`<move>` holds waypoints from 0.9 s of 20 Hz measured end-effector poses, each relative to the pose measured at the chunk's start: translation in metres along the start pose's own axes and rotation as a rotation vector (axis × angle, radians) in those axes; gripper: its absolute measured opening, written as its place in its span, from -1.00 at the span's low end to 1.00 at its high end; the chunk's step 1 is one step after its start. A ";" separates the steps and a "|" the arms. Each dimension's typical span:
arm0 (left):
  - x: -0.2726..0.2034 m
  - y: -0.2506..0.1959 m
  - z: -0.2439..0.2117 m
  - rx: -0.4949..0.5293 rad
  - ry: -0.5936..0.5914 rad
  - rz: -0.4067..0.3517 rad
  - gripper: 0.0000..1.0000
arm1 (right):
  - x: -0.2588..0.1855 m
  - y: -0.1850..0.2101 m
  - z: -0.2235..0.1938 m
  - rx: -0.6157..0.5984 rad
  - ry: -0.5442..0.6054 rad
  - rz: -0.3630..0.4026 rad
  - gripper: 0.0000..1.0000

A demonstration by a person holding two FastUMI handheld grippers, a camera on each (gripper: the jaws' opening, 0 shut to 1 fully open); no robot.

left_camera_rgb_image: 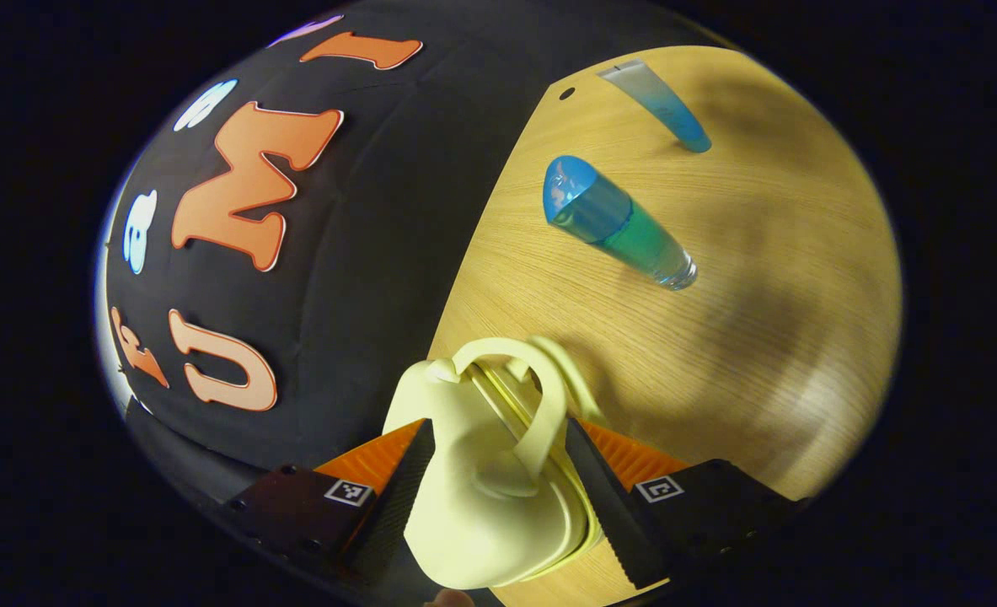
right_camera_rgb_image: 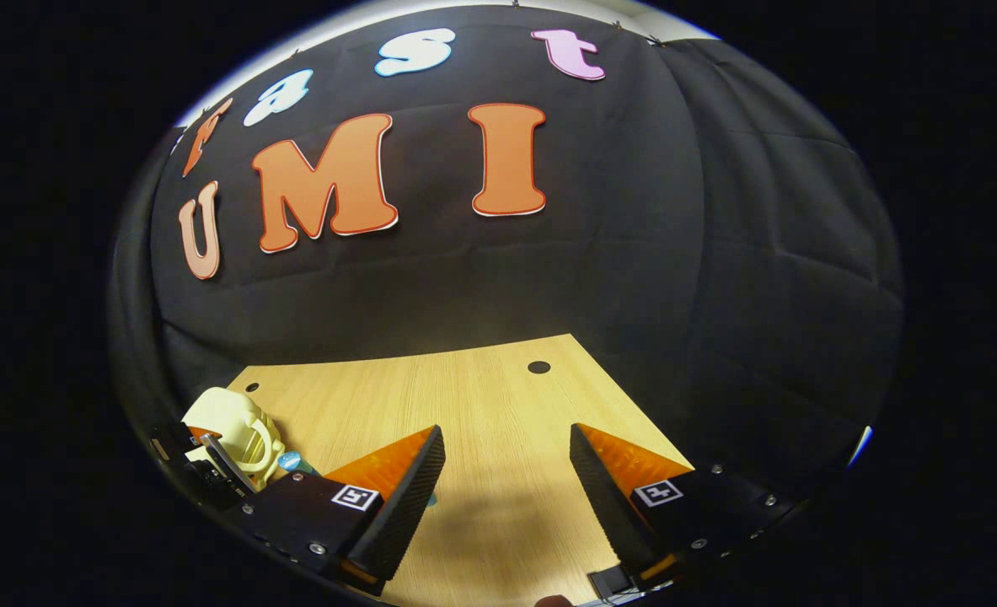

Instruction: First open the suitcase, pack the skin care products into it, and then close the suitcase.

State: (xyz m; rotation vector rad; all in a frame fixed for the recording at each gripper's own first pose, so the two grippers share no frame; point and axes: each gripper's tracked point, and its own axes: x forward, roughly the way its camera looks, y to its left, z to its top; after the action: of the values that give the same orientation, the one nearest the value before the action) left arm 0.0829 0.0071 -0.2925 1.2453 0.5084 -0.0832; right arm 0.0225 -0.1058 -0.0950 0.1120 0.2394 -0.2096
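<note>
In the left gripper view the left gripper (left_camera_rgb_image: pixel 494 472) has its jaws clamped on the pale suitcase (left_camera_rgb_image: pixel 481 489), bottom centre; 2 bottles (left_camera_rgb_image: pixel 620 223) lie upper right on the surface (left_camera_rgb_image: pixel 801 337). The right gripper (right_camera_rgb_image: pixel 506 480) hangs with jaws apart, holding nothing. It seems best to hold the case firmly while the right jaws catch the lid edge and lift it slowly.

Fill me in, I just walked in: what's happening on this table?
The left claw is clamped on a small pale yellow suitcase, holding it above the wooden table. Two skin care items, a blue-green bottle and a blue tube, lie on the table, not yet packed. The right claw hangs open over bare wood.
</note>
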 end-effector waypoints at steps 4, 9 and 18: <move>0.028 -0.013 0.000 0.038 0.042 -0.065 0.48 | 0.006 0.000 0.004 0.002 0.003 0.000 0.89; 0.024 -0.021 0.008 0.050 0.064 -0.122 -0.67 | 0.007 0.007 0.013 -0.009 -0.004 0.010 0.89; -0.006 0.053 0.016 -0.594 -0.023 -0.310 -0.89 | -0.006 0.098 0.040 -0.003 -0.057 0.098 0.89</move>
State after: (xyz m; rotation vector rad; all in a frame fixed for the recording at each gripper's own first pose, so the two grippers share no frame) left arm 0.1002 0.0085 -0.2390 0.5799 0.6458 -0.1929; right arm 0.0468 -0.0146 -0.0461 0.1140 0.1771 -0.1152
